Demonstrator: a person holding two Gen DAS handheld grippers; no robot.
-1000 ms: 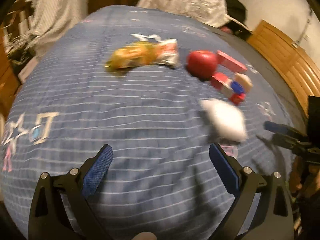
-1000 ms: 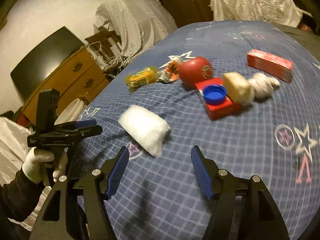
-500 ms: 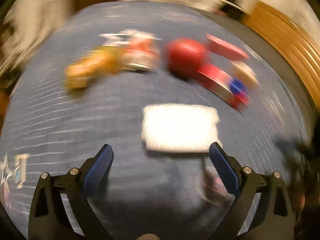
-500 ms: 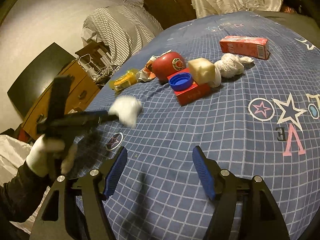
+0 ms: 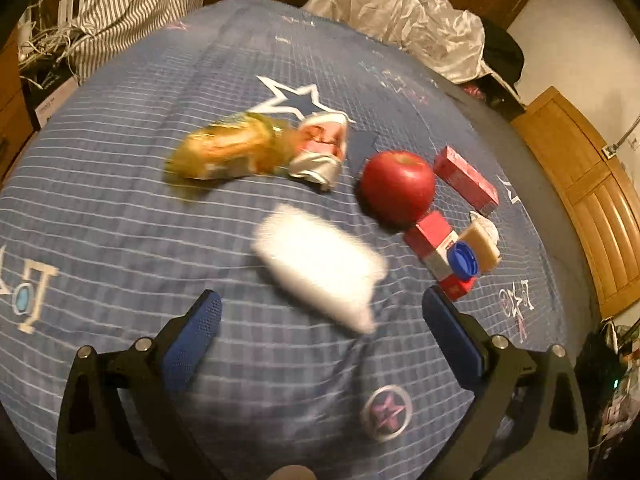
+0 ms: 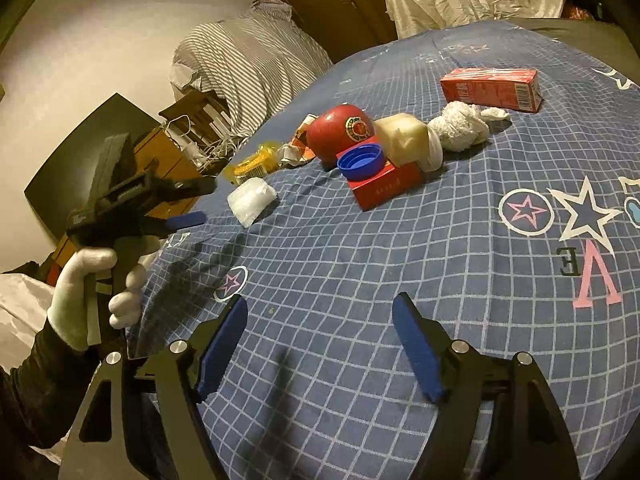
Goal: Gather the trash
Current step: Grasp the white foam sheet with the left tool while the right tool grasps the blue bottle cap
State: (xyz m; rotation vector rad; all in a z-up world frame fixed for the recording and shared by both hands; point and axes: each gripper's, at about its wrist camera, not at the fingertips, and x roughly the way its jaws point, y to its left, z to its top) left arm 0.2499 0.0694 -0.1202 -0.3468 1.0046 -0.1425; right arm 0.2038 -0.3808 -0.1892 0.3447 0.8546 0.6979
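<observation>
A white foam block (image 5: 320,268) lies on the blue checked bedspread (image 5: 120,208), just ahead of my open, empty left gripper (image 5: 320,332); it also shows in the right wrist view (image 6: 251,200). Beyond it lie a yellow wrapper (image 5: 228,154), a crumpled silver-pink wrapper (image 5: 320,152), a red apple (image 5: 397,186), a red box (image 5: 440,252) with a blue bottle cap (image 5: 463,260) on it, a beige sponge (image 5: 480,244), a wad of white tissue (image 6: 460,128) and a red carton (image 6: 492,89). My right gripper (image 6: 320,344) is open and empty over bare bedspread.
A striped cloth (image 6: 248,60) hangs over a chair at the bed's far left. A crumpled white plastic sheet (image 5: 400,16) lies past the far edge. A wooden dresser (image 6: 160,160) stands left, wooden panels (image 5: 592,184) right. A gloved hand (image 6: 88,280) holds the left gripper (image 6: 192,204).
My left gripper swung toward the white foam block, which now lies just ahead of its open fingers. My right gripper pulled back and turned right, with more of the bedspread now in view.
</observation>
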